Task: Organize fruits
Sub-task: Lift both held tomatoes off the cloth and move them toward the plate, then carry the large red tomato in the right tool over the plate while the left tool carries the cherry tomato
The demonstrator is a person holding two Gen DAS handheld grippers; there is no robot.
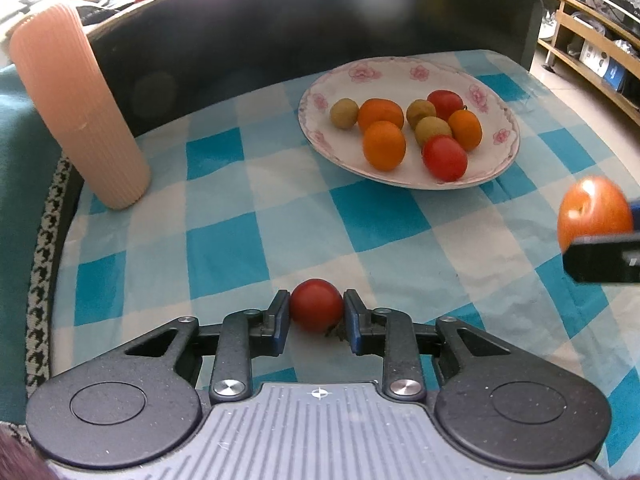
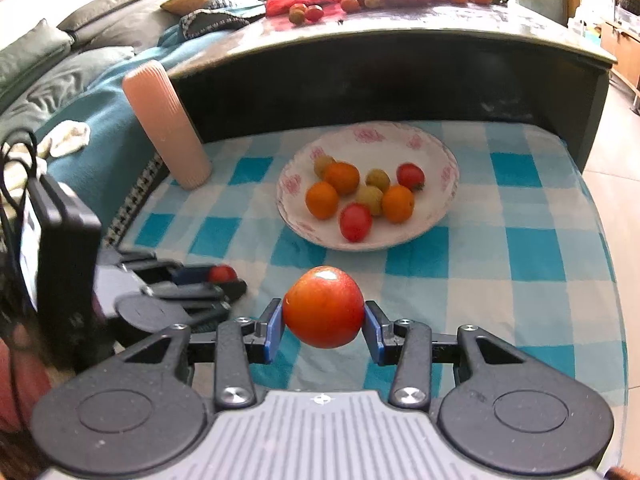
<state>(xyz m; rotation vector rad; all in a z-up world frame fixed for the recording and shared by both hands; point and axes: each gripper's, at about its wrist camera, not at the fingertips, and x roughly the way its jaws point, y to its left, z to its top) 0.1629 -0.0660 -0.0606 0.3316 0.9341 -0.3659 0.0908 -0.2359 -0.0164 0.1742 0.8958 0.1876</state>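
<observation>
My left gripper (image 1: 316, 314) is shut on a small red tomato (image 1: 316, 302), low over the blue checked cloth. My right gripper (image 2: 324, 320) is shut on a large orange-red tomato (image 2: 323, 307), held above the cloth in front of the plate. The white floral plate (image 1: 400, 65) lies further back, carrying several oranges, red tomatoes and small green-brown fruits. In the left wrist view the large tomato (image 1: 592, 212) shows at the right edge. The right wrist view shows the left gripper (image 2: 220, 278) at the left with its small tomato (image 2: 222, 273).
A pink ribbed cylinder (image 1: 76, 108) stands at the cloth's back left corner. A dark upright board (image 1: 320, 20) closes the back. More fruit lies on the shelf (image 2: 360, 0) above it. The table edge drops to the floor on the right (image 2: 612, 240).
</observation>
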